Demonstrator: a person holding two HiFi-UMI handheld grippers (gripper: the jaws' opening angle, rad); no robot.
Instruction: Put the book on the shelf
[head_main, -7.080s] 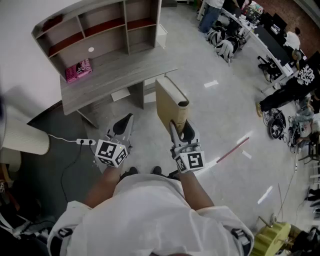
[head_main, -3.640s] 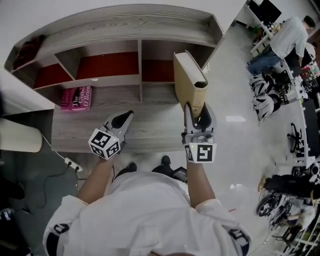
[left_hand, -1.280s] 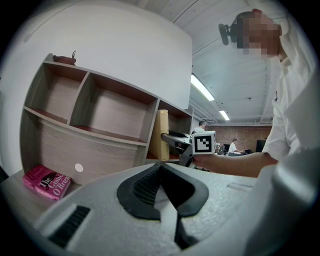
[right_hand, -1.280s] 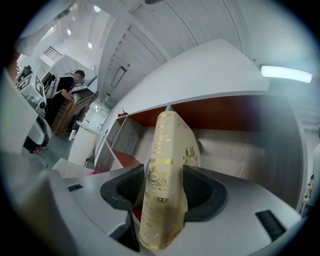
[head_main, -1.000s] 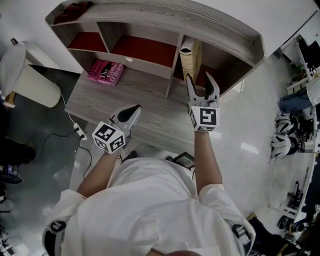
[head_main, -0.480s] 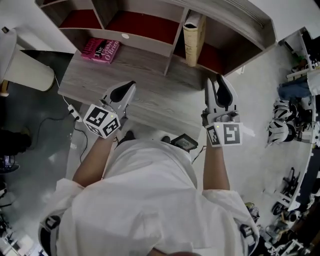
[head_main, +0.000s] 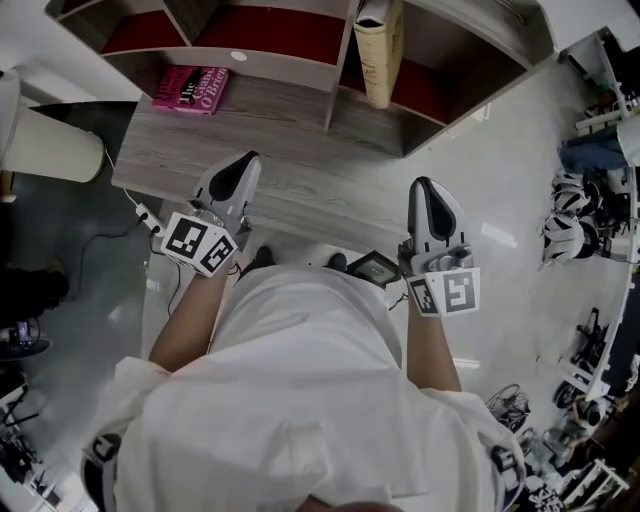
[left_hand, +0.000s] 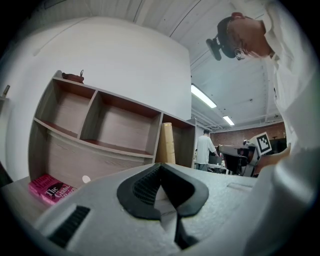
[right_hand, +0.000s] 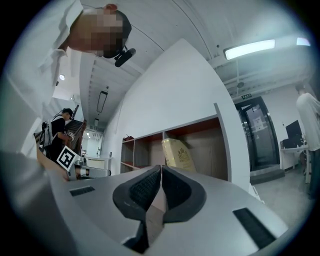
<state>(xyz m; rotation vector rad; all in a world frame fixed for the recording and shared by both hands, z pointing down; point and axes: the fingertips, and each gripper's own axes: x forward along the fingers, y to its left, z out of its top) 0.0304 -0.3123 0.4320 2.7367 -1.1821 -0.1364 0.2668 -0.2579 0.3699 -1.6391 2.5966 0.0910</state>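
In the right-hand compartment of the shelf (head_main: 300, 68), just right of the divider, the book (head_main: 378, 50) stands on end. Its long axis is near vertical and slightly tilted, and it lies ahead of both tongs and well apart from them. The right tongs (head_main: 425, 188) are the nearer, held by the front right corner of the desk (head_main: 300, 185) with tips aimed at the shelf and jaws closing together on nothing. The left tongs (head_main: 243, 165) hover over the desk's front edge, jaws together and empty.
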